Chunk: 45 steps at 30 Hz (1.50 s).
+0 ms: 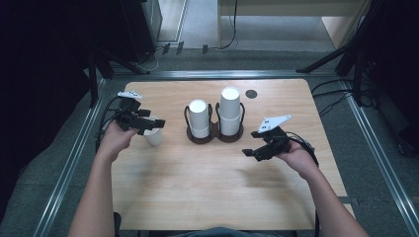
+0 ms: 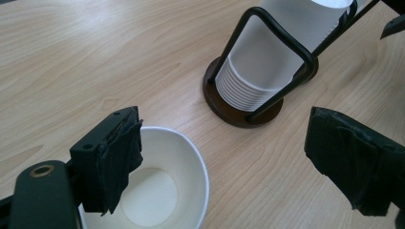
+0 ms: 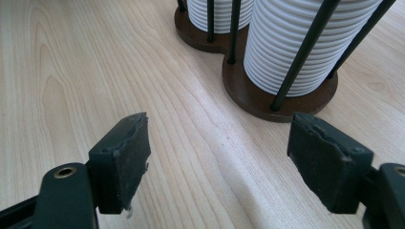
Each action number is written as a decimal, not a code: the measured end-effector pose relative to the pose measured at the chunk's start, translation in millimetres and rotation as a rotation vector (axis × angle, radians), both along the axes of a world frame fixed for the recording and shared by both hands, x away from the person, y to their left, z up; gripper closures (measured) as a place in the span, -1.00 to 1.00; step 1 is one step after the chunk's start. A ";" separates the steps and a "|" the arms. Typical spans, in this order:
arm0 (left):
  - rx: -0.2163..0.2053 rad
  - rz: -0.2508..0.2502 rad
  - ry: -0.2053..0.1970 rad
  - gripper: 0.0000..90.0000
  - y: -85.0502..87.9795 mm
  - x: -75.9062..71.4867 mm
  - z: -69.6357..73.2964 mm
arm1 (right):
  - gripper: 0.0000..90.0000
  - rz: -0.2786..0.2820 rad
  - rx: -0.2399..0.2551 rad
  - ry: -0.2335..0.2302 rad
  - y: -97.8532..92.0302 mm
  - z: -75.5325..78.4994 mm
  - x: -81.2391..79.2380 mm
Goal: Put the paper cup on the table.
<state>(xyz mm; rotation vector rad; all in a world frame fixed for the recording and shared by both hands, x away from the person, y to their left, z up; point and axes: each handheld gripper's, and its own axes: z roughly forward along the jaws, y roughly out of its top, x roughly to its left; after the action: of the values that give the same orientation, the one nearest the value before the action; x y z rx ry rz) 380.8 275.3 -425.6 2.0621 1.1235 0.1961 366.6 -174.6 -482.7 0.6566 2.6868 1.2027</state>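
Left gripper (image 2: 224, 162) jaws wide, one seemingly inside paper cup (image 2: 162, 191) | right gripper (image 3: 234, 162) wide, empty

Light wooden table (image 1: 212, 192) on grey floor (image 1: 380, 163); dark, perhaps curtained, surroundings.

My left tool (image 2: 224, 157) is covering part of the paper cup's (image 2: 184, 157) rim; the frame's bottom edge is cropping the cup. Both cup stacks (image 3: 291, 43) are running off the top in the right gripper view. My torso is hiding the table's (image 1: 217, 197) near edge.
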 end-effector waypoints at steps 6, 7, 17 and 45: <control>0.000 -0.041 0.000 -0.72 -9.0 -0.6 -4.3 | -0.50 -0.003 -0.002 -0.004 -1.3 0.3 0.2; 0.000 -0.051 -0.001 -0.72 -10.9 -1.3 -5.3 | -0.50 -0.004 0.000 -0.006 -1.4 0.3 0.3; -0.013 -0.098 -0.016 -0.72 -24.6 -6.8 -11.1 | -0.50 -0.006 -0.006 -0.001 -2.4 1.2 -1.4; 0.028 -0.269 -0.001 -0.72 -75.1 -28.4 -32.9 | -0.50 0.006 0.008 -0.016 -2.6 5.3 -6.7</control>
<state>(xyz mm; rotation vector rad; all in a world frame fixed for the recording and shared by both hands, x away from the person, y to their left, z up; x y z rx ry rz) 352.4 200.2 -458.5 2.2121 0.8344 0.0807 360.0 -177.2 -477.4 0.6371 2.6743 1.2149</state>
